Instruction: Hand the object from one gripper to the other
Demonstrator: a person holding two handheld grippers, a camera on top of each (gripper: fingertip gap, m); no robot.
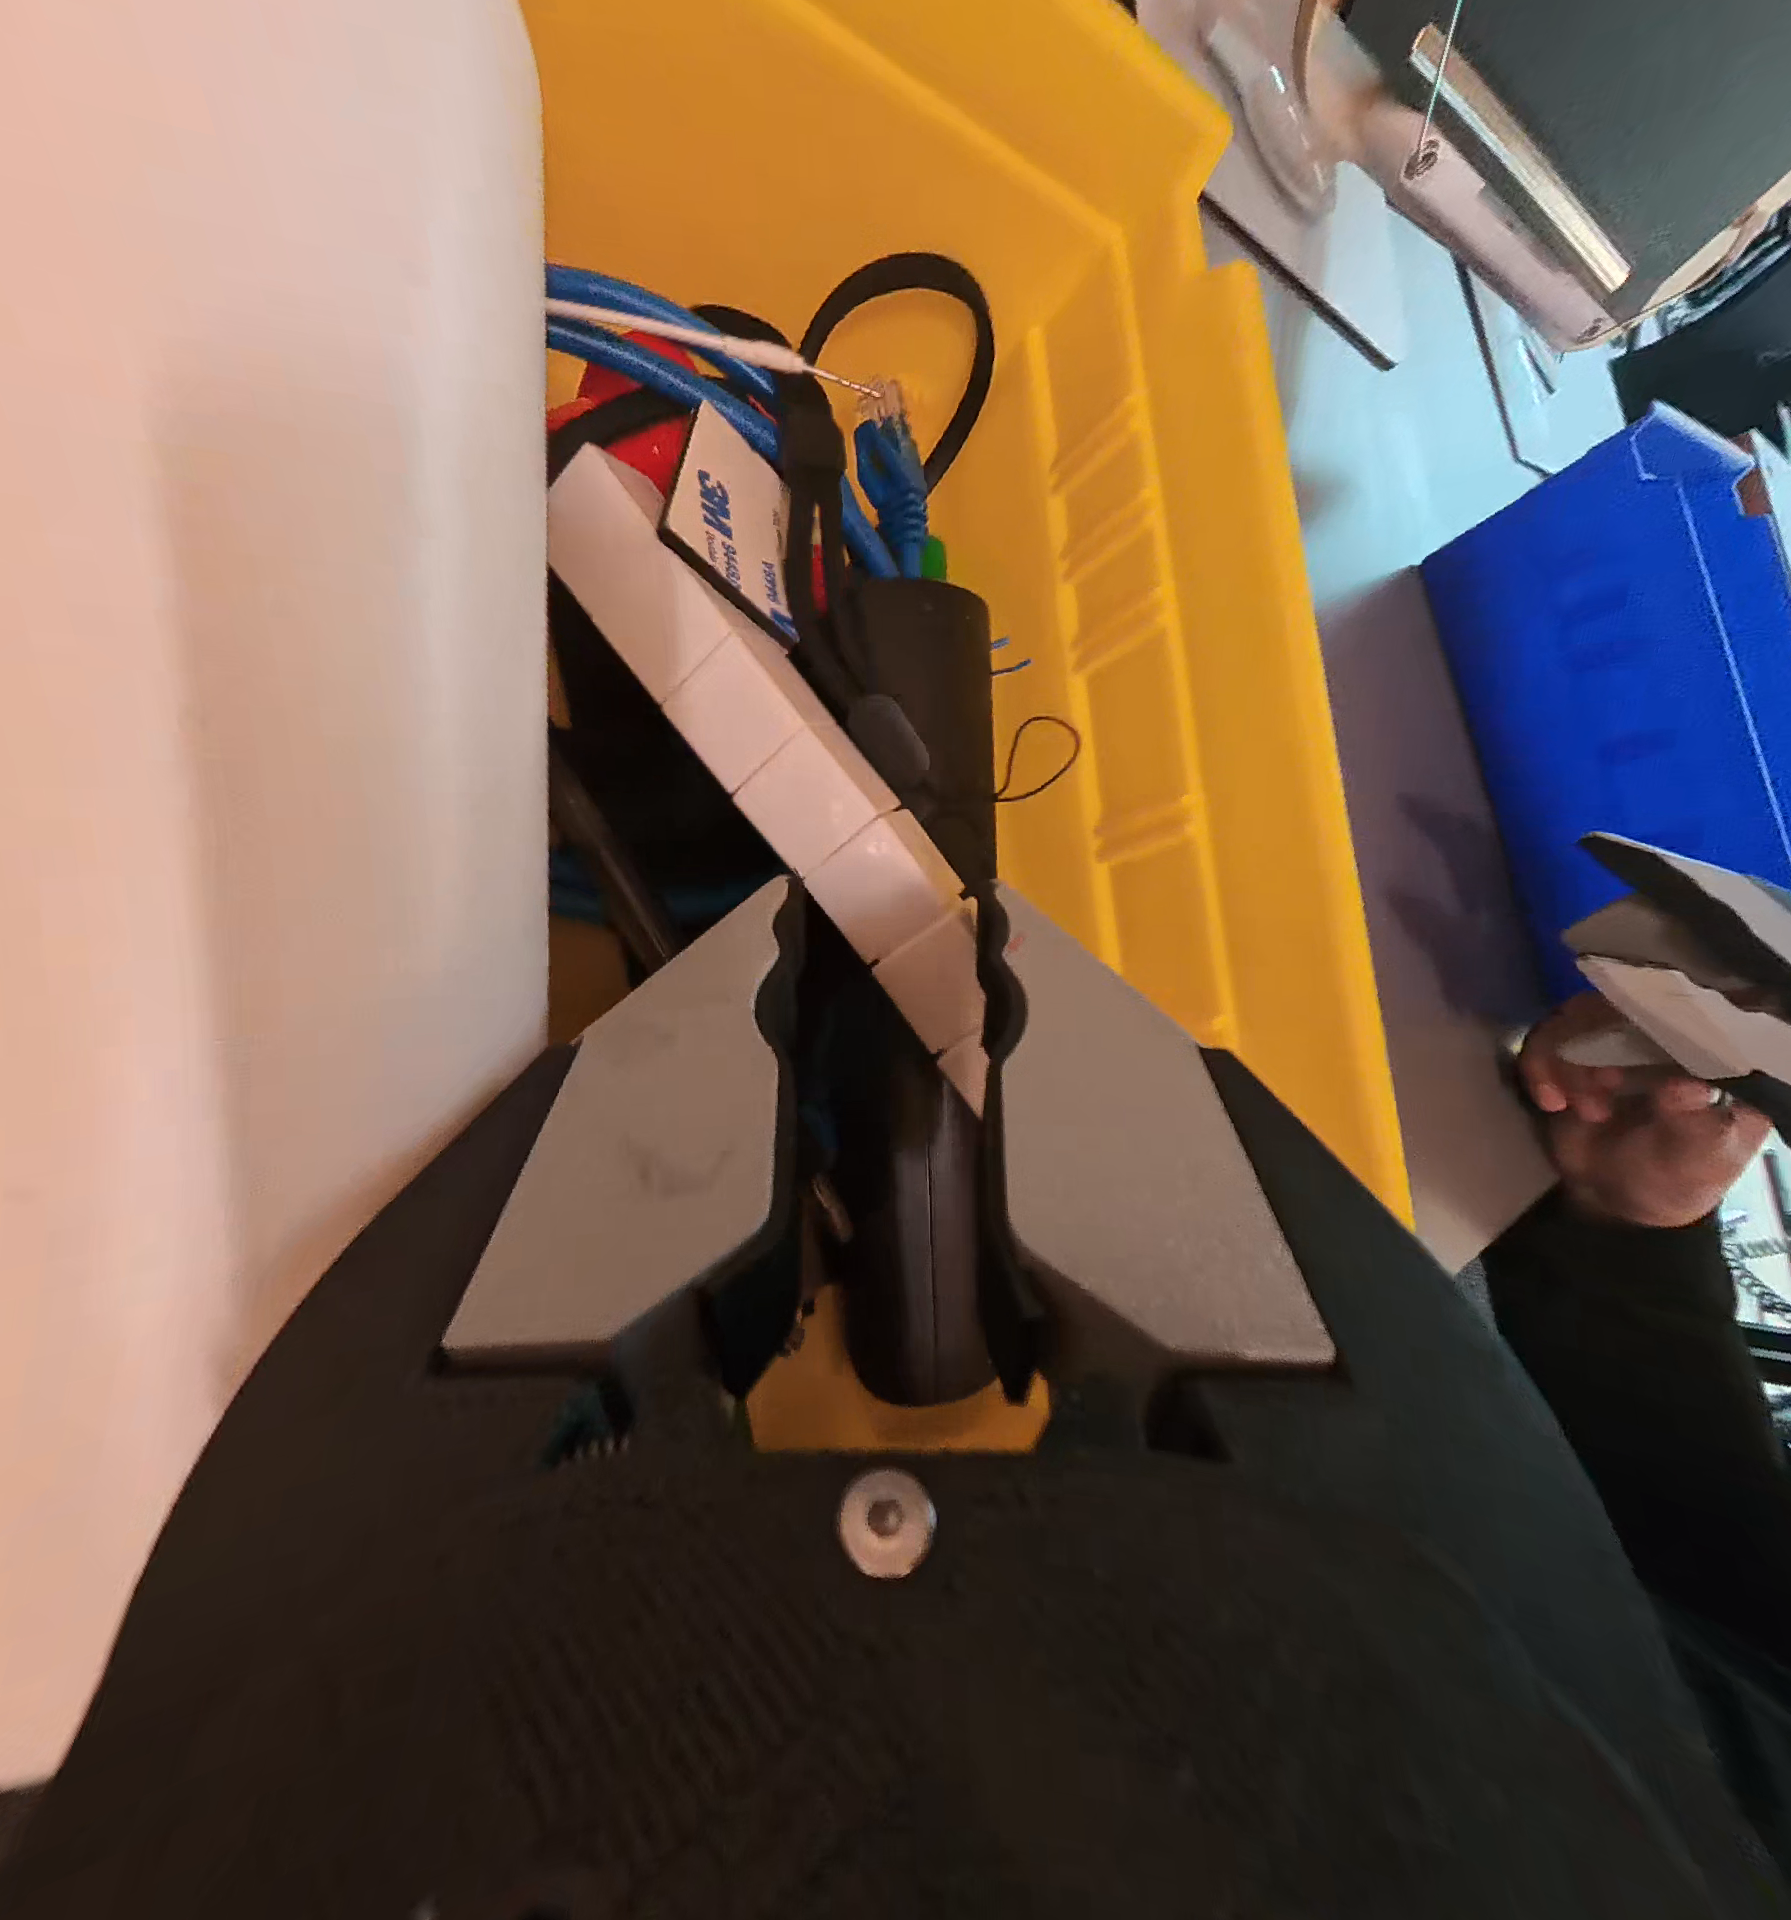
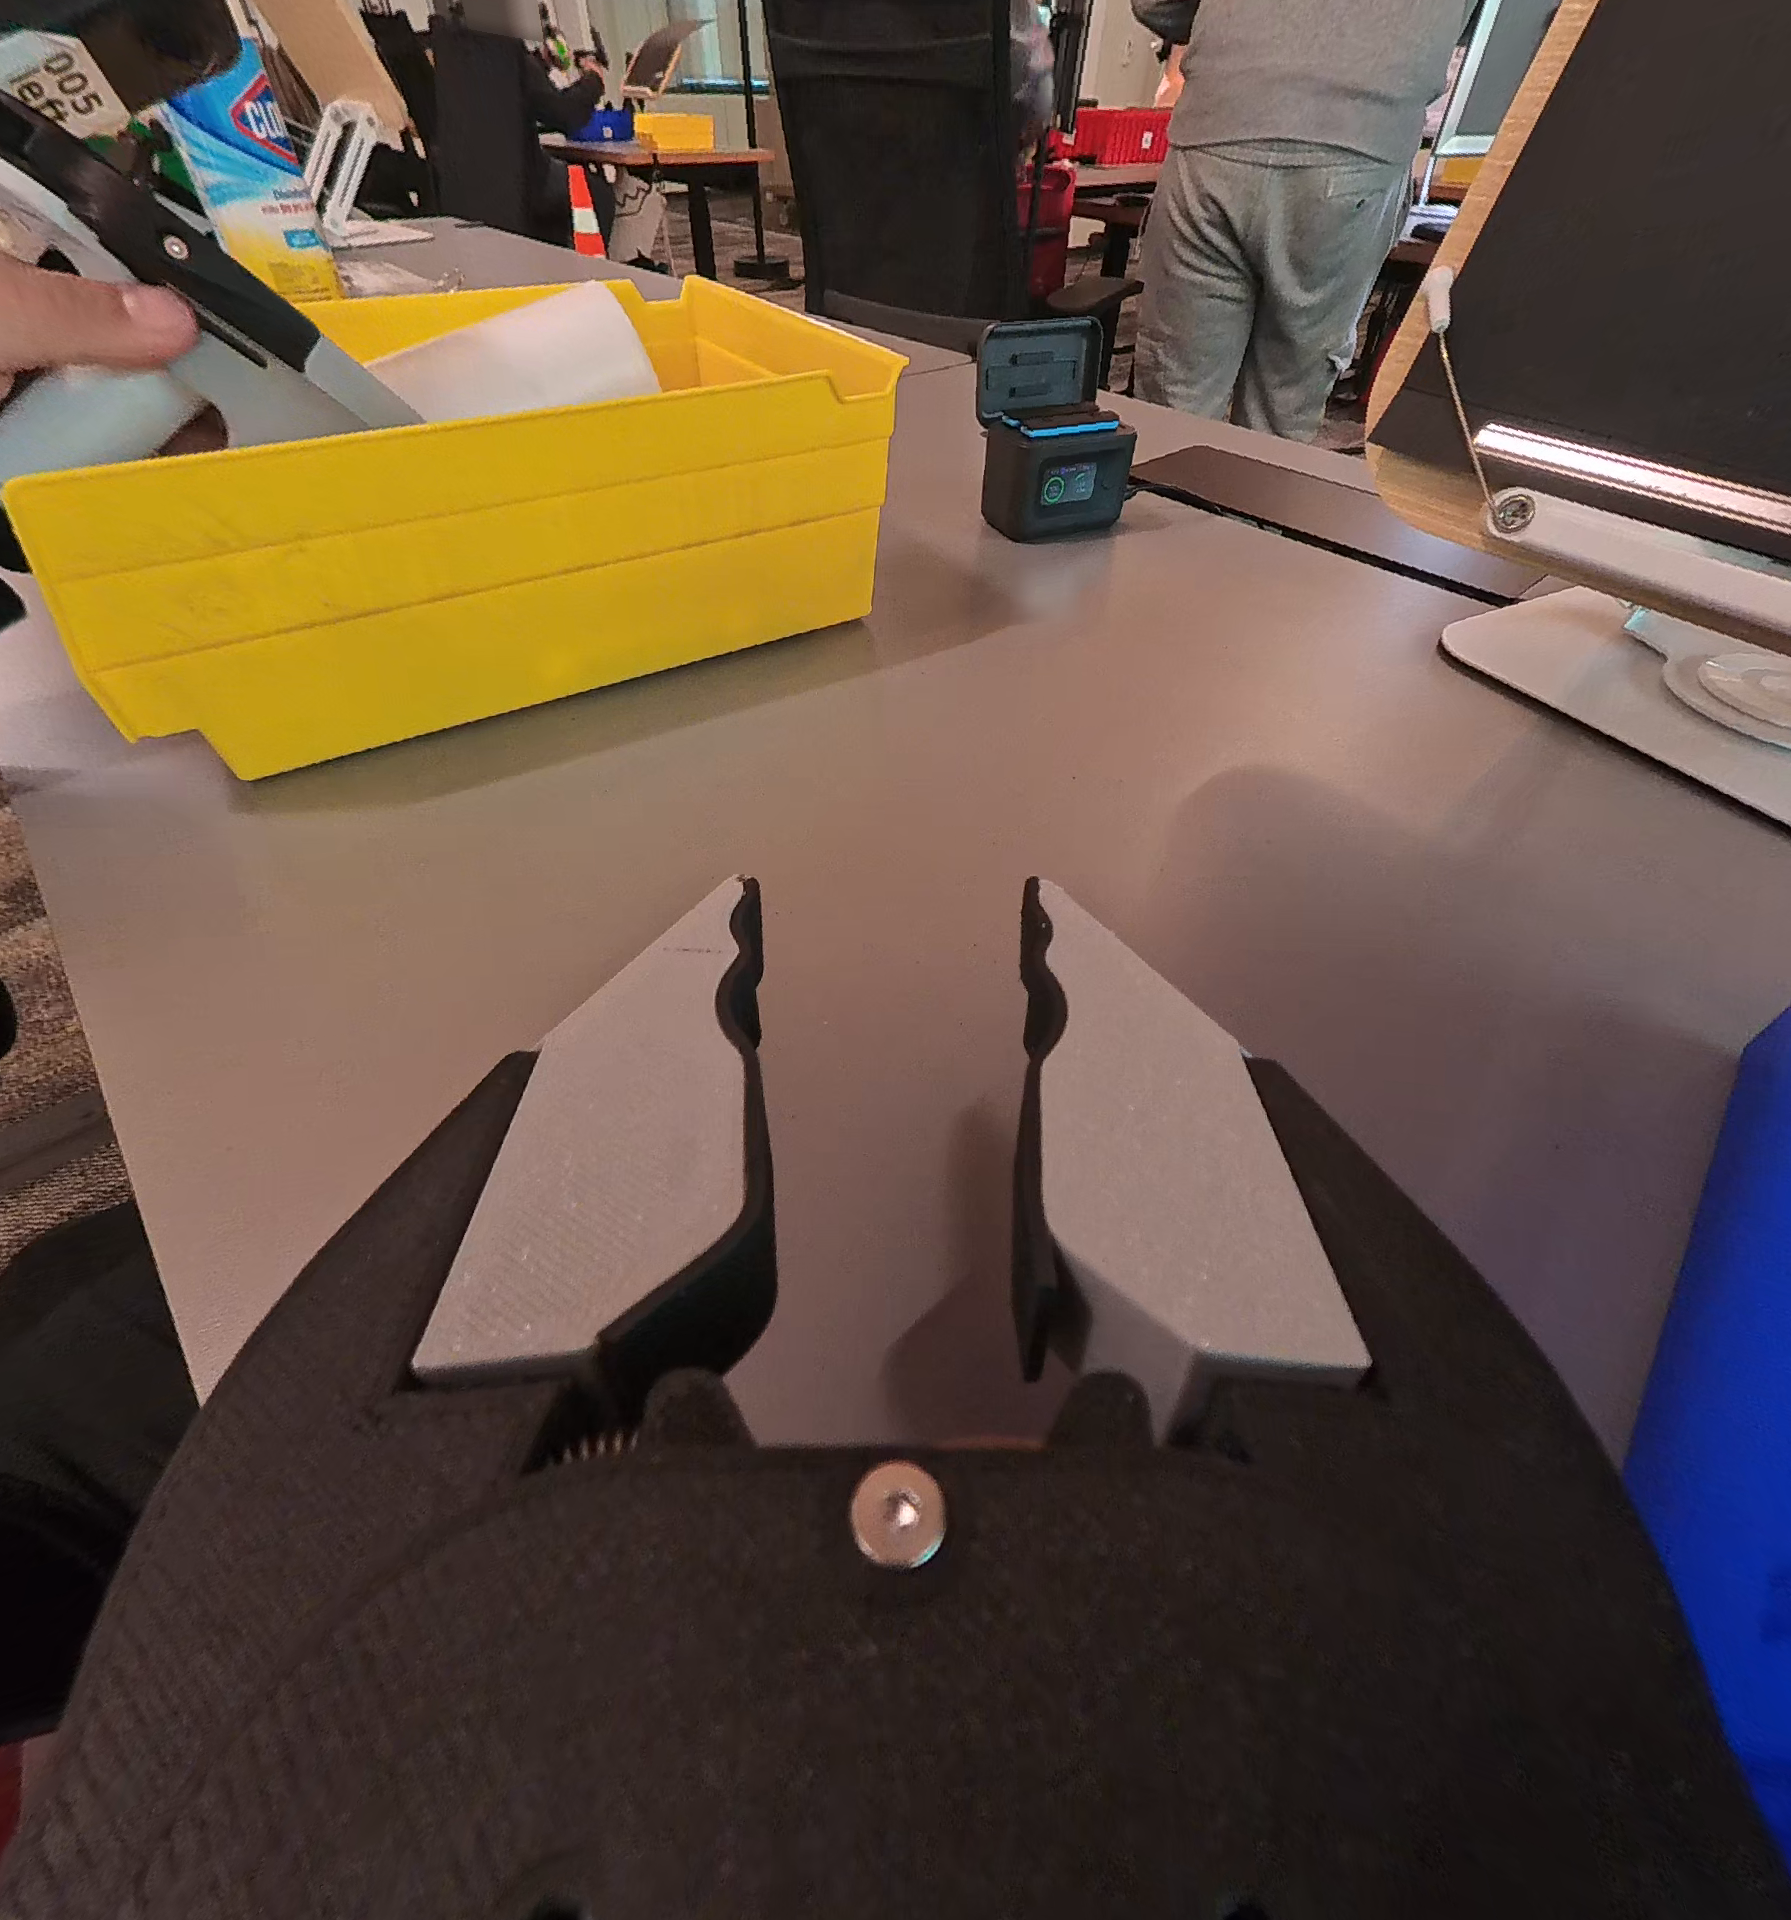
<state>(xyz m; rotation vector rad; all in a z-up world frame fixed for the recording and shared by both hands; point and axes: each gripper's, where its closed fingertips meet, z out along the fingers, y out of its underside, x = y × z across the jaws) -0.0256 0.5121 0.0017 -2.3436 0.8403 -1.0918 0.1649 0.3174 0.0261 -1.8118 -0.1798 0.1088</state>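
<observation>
My left gripper (image 1: 889, 888) reaches down into a yellow bin (image 1: 1130, 312). Its jaws stand narrowly apart around a white segmented bar (image 1: 683, 623) that crosses between the tips, and a black handheld device (image 1: 922, 665) that lies under it. I cannot tell whether the pads pinch either one. In the right wrist view one left finger (image 2: 351, 390) dips into the bin (image 2: 455, 582), with its tip hidden. My right gripper (image 2: 891, 904) is open and empty, low over the grey table. It also shows at the right edge of the left wrist view (image 1: 1577, 888), open.
The bin also holds blue cables (image 1: 662, 343), a pack of adhesive tape (image 1: 735, 520) and a big white roll (image 2: 538, 353). A blue bin (image 2: 1753, 1351) stands at my right. A black charger case (image 2: 1057, 488) and a monitor stand (image 2: 1649, 665) stand farther back. A person (image 2: 1286, 208) stands behind the table. Spacing between my two grippers at the tips: around 30 cm.
</observation>
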